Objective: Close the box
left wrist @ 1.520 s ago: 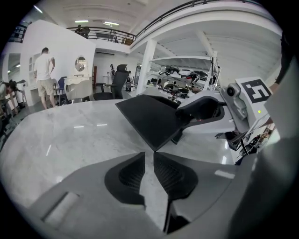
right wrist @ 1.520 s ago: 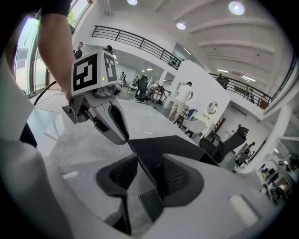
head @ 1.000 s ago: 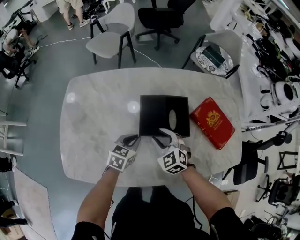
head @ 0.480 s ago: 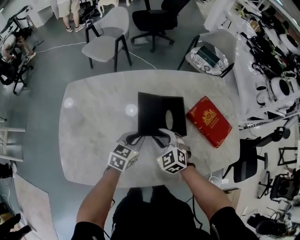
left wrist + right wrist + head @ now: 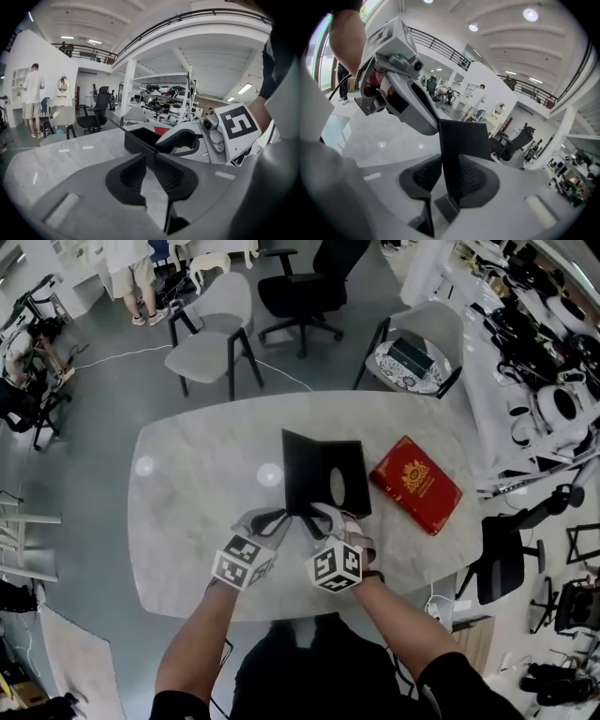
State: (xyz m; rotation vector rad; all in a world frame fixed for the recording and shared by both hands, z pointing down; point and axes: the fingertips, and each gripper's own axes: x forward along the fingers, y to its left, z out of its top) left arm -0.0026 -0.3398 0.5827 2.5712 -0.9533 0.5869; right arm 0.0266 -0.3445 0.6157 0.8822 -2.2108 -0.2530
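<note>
Since a second and a half ago the lid (image 5: 461, 140) has swung from a shallow slant to almost upright, and both hands have come up with it. It now stands on edge along the left side of the black box (image 5: 328, 470), whose body lies open near the middle of the desk (image 5: 197, 493).

The left tool (image 5: 149, 163) has the lid's near edge between its tips. Its jaws are narrowly apart and have just been opening a little, yet the tips look to bear on that edge. The right tool (image 5: 450, 161), just beside it at the box's near left corner, has just been closing. Its pads now sit against both faces of the panel, roughly half open.

By my reading the closing is about halfway. The lid is raised and gripped, but it has not come down over the body, and seating it flush is left to do.

I count one box with one lid, two tools, and one red book (image 5: 417, 486) just right of the box; I cannot tell whether the two touch. Beyond the far edge stand three chairs: a grey chair (image 5: 202, 357), a black chair (image 5: 300, 287) and a white chair (image 5: 433, 322).
</note>
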